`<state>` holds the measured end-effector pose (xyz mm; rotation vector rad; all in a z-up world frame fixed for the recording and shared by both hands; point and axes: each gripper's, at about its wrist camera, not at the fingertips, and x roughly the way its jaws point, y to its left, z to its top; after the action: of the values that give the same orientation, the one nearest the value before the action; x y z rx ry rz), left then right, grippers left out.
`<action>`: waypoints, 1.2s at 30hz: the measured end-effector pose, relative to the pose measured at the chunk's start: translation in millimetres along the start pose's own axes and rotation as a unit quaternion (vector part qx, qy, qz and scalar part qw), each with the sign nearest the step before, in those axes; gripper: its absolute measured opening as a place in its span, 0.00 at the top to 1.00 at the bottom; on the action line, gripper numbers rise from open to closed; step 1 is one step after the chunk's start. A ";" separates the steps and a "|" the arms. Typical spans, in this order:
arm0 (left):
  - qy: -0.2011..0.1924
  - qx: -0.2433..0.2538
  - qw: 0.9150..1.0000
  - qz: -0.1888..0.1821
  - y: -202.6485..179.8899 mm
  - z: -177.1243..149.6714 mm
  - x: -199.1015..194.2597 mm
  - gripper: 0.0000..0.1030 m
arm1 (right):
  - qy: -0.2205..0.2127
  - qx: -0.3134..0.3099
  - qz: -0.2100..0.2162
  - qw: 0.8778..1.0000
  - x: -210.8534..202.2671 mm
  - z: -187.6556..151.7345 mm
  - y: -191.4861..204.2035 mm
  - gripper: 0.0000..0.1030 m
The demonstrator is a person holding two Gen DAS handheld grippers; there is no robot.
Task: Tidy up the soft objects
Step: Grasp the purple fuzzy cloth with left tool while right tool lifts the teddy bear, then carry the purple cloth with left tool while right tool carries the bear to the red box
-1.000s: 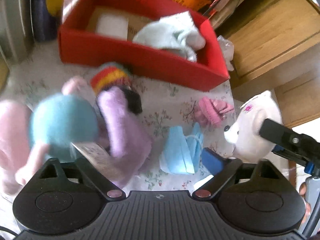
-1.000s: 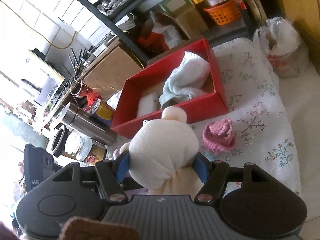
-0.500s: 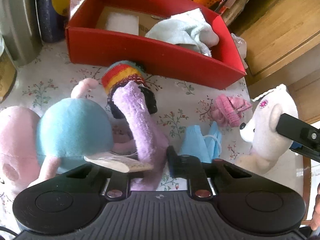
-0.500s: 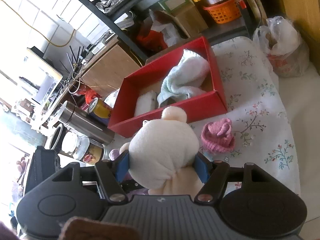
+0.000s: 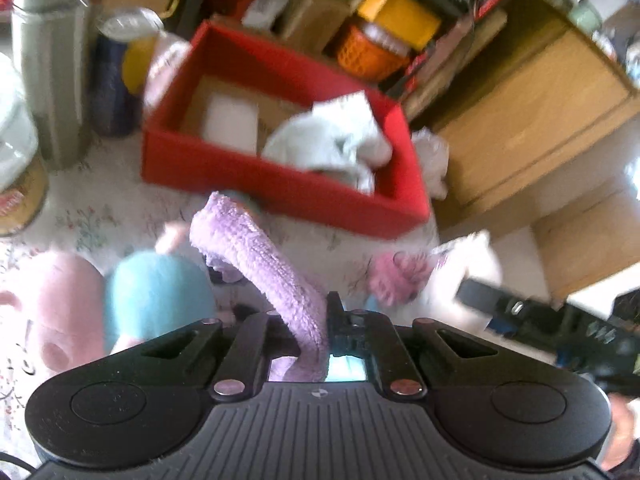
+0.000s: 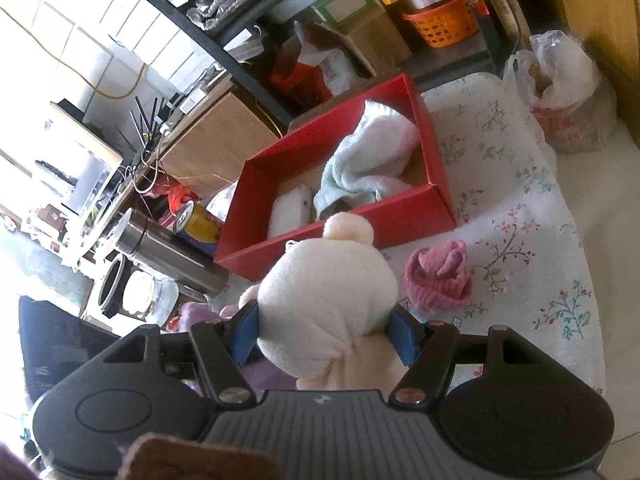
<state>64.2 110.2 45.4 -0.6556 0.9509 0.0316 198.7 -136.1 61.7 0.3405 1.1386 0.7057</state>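
The purple plush sock slants up and away toward the red box, pinched at its near end in the left gripper, which angles downward (view blurred). The right gripper squeezes a round, cream plush bear above the floral cloth.

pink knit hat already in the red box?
No. In the right wrist view the pink knit hat lies on the floral cloth, outside the red box.

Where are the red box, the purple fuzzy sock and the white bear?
red box (image 5: 256,184), left wrist view, front wall.
purple fuzzy sock (image 5: 264,264), left wrist view, middle.
white bear (image 6: 328,300), right wrist view, back of head.
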 end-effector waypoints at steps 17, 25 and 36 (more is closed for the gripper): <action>-0.100 -0.053 0.988 -0.103 -1.0 30.9 -49.5 0.94 | -0.056 0.016 0.051 0.997 -16.5 17.0 16.3 0.62; -0.128 -0.059 0.982 -0.128 -10.0 44.8 -55.9 0.94 | -0.097 0.028 0.069 0.992 -30.7 34.4 19.6 0.62; -0.154 -0.052 0.978 -0.132 -25.3 74.8 -46.3 0.94 | -0.139 0.040 0.079 0.986 -29.5 65.9 25.8 0.62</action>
<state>99.9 141.4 123.8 -0.8425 0.5609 -0.0522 243.1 -130.2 123.9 0.5844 0.8820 0.7266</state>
